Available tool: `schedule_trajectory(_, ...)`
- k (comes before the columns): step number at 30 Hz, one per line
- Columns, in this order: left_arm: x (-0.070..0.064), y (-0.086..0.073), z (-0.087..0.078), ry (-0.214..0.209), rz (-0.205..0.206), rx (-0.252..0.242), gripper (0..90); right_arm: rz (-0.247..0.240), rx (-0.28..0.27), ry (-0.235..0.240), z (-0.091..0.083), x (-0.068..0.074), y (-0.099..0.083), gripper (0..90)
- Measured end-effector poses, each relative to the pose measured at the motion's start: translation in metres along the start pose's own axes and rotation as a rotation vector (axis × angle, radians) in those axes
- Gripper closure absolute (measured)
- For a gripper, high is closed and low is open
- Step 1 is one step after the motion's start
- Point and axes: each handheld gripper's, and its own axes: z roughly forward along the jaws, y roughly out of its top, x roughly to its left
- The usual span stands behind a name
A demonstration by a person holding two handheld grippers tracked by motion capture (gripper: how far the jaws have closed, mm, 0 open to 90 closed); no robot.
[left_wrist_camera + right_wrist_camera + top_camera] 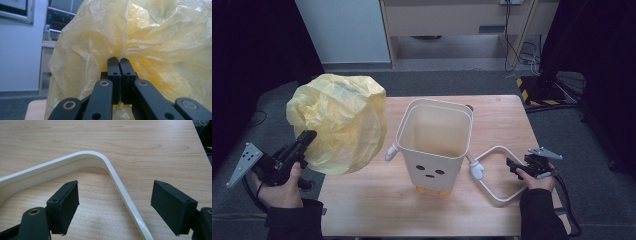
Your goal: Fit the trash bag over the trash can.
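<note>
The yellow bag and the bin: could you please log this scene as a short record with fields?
left gripper: shut on the yellow bag, held puffed up left of the bin
right gripper: open, jaws either side of the white frame
bin: upright, no liner, face on front
white frame: flat on table, right of bin

Pale yellow crinkled bag [339,122], cream bin [435,145] with black dot-eyes-and-mouth face, yellow feet and white mitten hands, white frame [82,161], light woodgrain table [502,120], black gripper jaws.
</note>
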Motion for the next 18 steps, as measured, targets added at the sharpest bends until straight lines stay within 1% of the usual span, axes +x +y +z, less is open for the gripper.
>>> schedule_trajectory(3, -0.01, 0.006, -0.001, -0.028, 0.007, -0.019, 88.3, 0.002, -0.001, 0.001, 0.0, 0.0, 0.0, 22.1)
schedule_trajectory(8, -0.026, 0.014, -0.002, -0.071, 0.017, -0.025, 88.3, 0.001, -0.001, -0.002, 0.0, 0.0, 0.0, 22.1)
schedule_trajectory(10, -0.032, 0.015, -0.002, -0.081, 0.014, -0.021, 88.3, 0.0, -0.001, -0.003, 0.0, 0.0, 0.0, 22.1)
schedule_trajectory(18, -0.05, 0.019, 0.0, -0.128, 0.022, -0.048, 88.3, -0.002, -0.007, -0.006, 0.0, -0.001, 0.0, 22.2)
